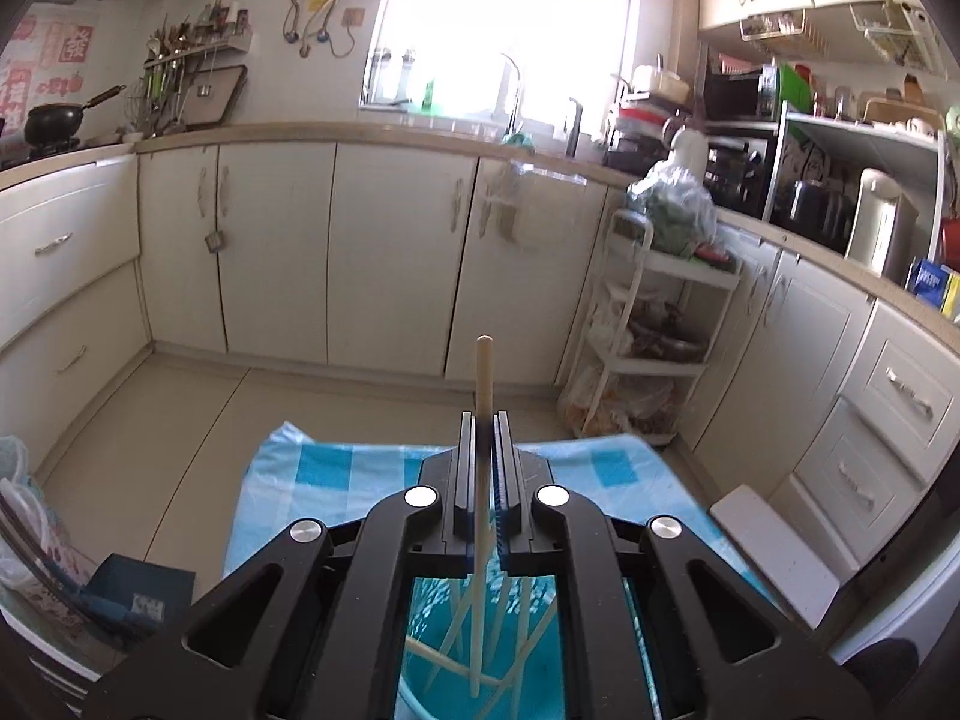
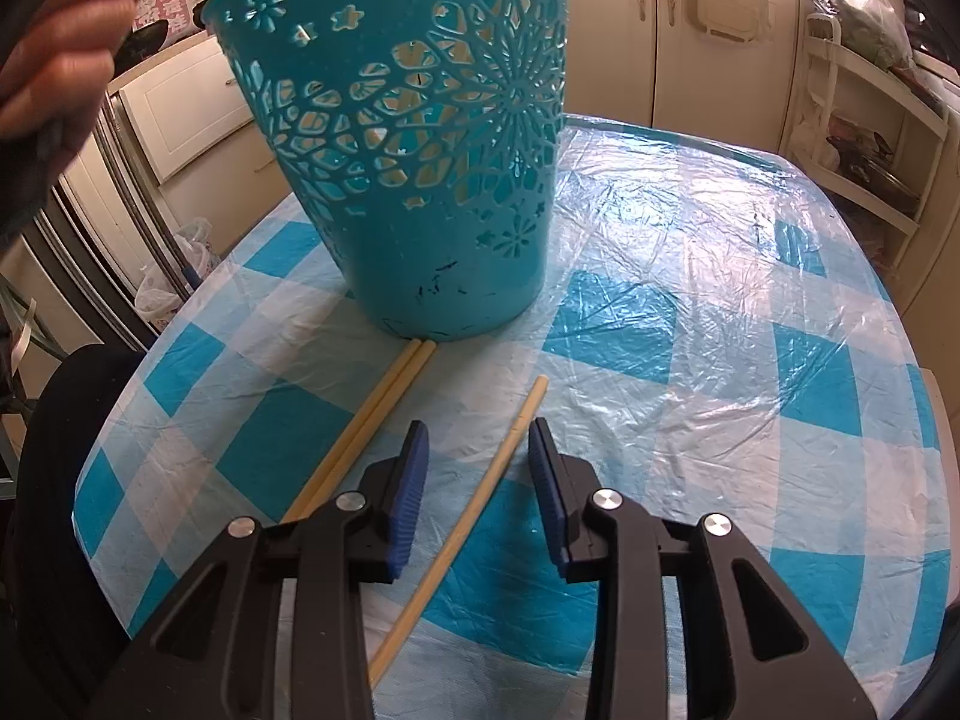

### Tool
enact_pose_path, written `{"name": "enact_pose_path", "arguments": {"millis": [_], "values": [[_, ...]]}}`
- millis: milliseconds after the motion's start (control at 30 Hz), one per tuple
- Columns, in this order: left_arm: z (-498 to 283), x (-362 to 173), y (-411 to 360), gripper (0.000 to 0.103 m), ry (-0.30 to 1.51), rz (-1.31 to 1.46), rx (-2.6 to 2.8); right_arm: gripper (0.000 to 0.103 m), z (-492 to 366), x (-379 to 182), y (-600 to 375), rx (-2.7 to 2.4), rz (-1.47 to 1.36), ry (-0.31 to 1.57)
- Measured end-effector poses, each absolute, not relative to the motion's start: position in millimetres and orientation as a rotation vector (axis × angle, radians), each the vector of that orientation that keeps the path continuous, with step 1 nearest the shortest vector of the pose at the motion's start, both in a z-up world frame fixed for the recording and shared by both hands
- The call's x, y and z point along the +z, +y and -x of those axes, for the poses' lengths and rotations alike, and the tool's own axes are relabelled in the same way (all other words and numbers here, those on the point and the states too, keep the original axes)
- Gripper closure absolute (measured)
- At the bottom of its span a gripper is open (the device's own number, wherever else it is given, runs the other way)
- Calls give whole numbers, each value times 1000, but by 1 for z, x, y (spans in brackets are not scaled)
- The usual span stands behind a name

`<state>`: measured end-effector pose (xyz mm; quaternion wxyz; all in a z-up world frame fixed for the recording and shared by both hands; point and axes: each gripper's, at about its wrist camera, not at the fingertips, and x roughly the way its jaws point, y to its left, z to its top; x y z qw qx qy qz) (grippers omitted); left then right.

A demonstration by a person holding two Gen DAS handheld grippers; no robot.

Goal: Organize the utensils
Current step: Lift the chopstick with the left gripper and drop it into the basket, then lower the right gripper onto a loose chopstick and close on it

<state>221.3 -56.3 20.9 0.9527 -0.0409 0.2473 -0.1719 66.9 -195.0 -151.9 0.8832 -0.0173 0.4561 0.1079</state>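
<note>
Wooden chopstick (image 2: pixel 474 516) flat near desk (image 2: pixel 720 312) front edge, lengthwise between wide-open right tool (image 2: pixel 478 456), pointing toward basket (image 2: pixel 414 138); left tool (image 1: pixel 483 438) clamped on another chopstick (image 1: pixel 483 384) above basket.

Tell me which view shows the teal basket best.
Right wrist. The teal basket stands upright on the checked tablecloth, with its cut-out wall and base in full view and a pair of chopsticks touching its foot. Left wrist only glimpses the basket's inside below the left gripper, with chopsticks in it.
</note>
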Motion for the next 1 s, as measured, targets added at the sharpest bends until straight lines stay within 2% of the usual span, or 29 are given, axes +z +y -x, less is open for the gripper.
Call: {"name": "enact_pose_path", "arguments": {"millis": [167,267,333,367,433,533,567,600,667,800,1000], "values": [[-212,10,-46,96,536,85,-330,68,-67,-152,-196,231,20,950],[-198,12,-29,86,525,99,-297,68,-65,-151,-198,228,4,951],[-187,14,-15,74,512,116,-270,68,-64,-151,-198,217,0,951],[-180,14,-5,73,504,125,-255,68,-63,-151,-198,211,4,951],[-168,12,12,63,491,140,-216,72,-63,-151,-197,191,28,950],[-153,-3,36,55,506,170,-159,80,-61,-151,-193,157,96,944],[-150,-12,43,54,526,179,-148,82,-60,-151,-189,160,133,943],[-150,-21,49,54,553,186,-142,89,-59,-151,-187,175,147,947],[-152,-45,56,54,621,196,-126,93,-59,-150,-185,202,176,964],[-155,-84,55,54,705,190,-140,93,-58,-148,-192,255,182,1012],[-160,-114,37,54,772,145,-189,93,-57,-146,-199,236,174,1024]]}}
